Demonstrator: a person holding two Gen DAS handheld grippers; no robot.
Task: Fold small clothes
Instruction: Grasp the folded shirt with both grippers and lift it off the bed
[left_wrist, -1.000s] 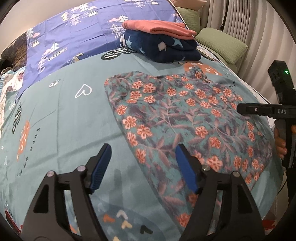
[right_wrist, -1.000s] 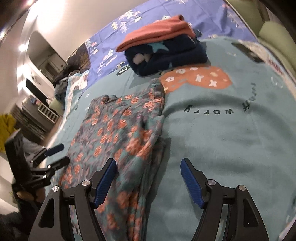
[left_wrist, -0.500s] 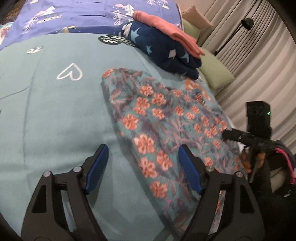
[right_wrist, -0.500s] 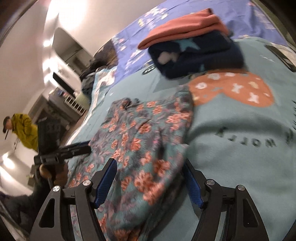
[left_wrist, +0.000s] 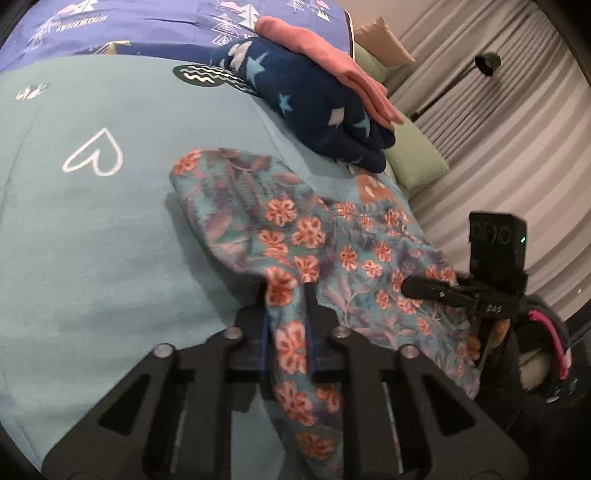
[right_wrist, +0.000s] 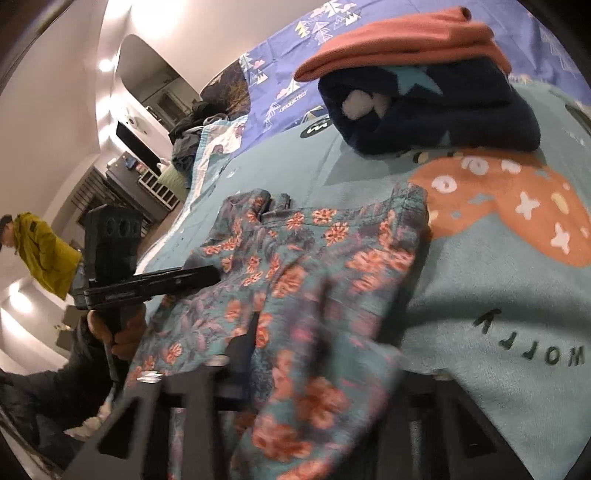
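One floral garment (left_wrist: 332, 254) lies near the bed's (left_wrist: 92, 229) front edge. Two grippers have just been closing: the left gripper (left_wrist: 286, 295) and the right gripper (right_wrist: 295, 354) each pinch a bunched near corner. Two folded garments (left_wrist: 317, 103) sit stacked toward the bed's far side.

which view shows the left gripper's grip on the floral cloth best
The left wrist view: the left gripper has just closed, its jaws pinching the floral cloth edge. The right wrist view shows that gripper side-on only, the pinch hidden.

A home bedroom: a bed (left_wrist: 110, 229) under a teal printed blanket, green pillows (left_wrist: 413, 155) at its edge, pleated curtains (left_wrist: 517, 129), and a floor lamp (left_wrist: 487, 62).
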